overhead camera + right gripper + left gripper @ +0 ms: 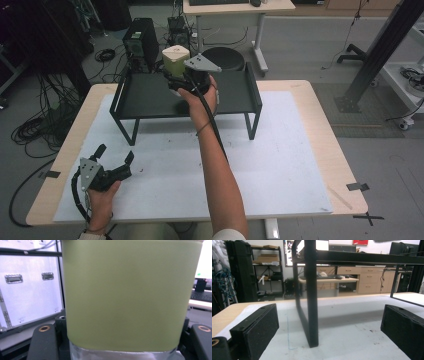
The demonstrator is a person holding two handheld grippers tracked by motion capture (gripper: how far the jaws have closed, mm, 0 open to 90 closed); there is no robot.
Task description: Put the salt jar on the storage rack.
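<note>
An olive-green container [176,61] with a cream lid sits between the jaws of my right gripper [177,75], which is shut on it over the back rim of the black raised tray [145,97]. Whether the container touches the tray is unclear. In the right gripper view the green container [130,295], with a silver band at its base, is very close, and the right gripper [122,342] has a jaw on either side. My left gripper [116,154] rests open on the white mat [280,160] at the front left, holding nothing. In its own view the left gripper [329,332] faces a tray leg [312,302].
The tray stands on thin black legs at the back of the mat, with low space under it. The wooden table edge [345,165] borders the mat. Behind the table are a computer tower [141,42], cables and a round black stool [225,57].
</note>
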